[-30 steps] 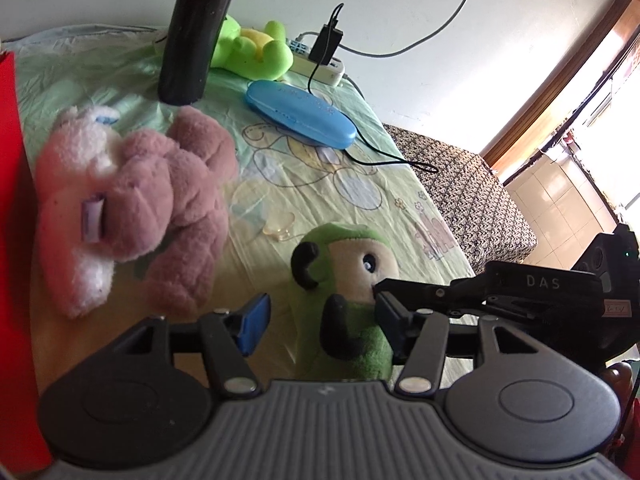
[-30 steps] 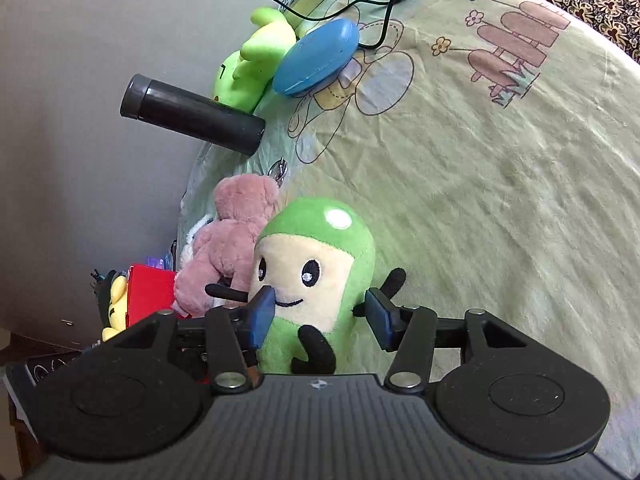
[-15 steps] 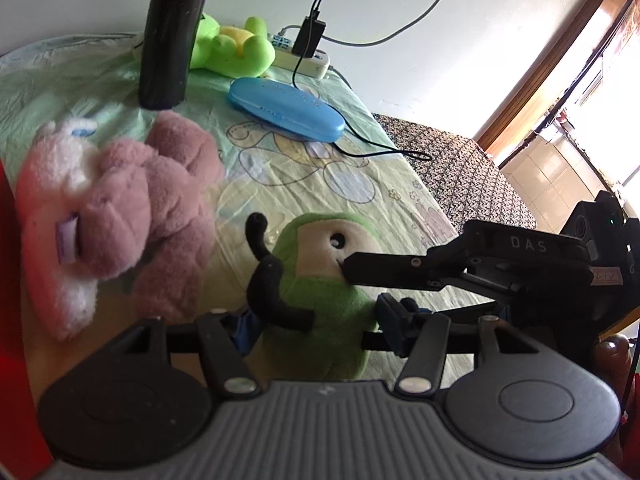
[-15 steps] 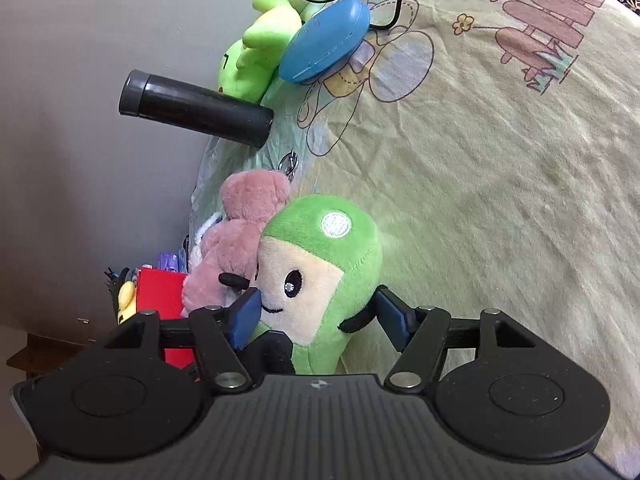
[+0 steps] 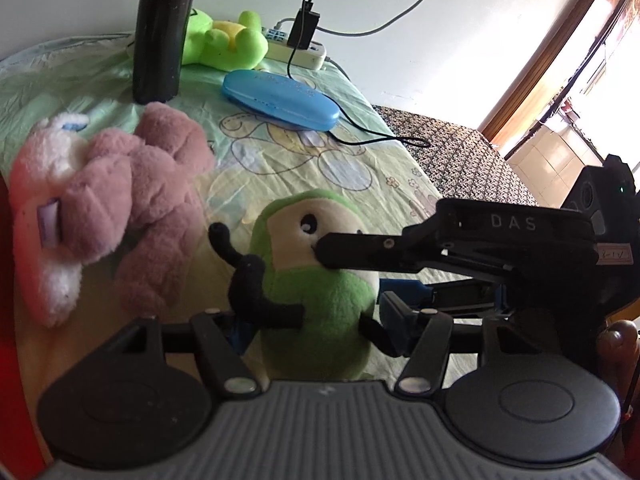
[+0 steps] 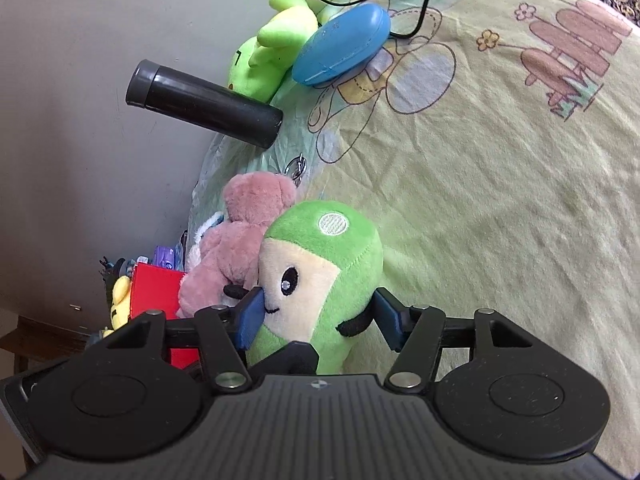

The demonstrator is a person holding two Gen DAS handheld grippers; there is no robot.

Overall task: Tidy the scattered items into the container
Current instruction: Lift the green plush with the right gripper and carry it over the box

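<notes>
Both grippers now straddle the green doll (image 5: 316,280) near the pink bear (image 5: 120,208) on the bed: left gripper (image 5: 312,320) opening, right gripper (image 6: 318,320) closing on it, a handover toward the red box (image 6: 154,292) likely.

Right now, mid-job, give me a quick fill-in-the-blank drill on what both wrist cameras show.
1. Both grippers bracket the ____ plush, the left gripper and the right gripper.
2. The black cable runs across the sheet beside the ____ case.
3. The fluffy toy lying beside it is ____.
4. The black flask stands ____ on the sheet.

Missing words: green; blue; pink; upright
</notes>
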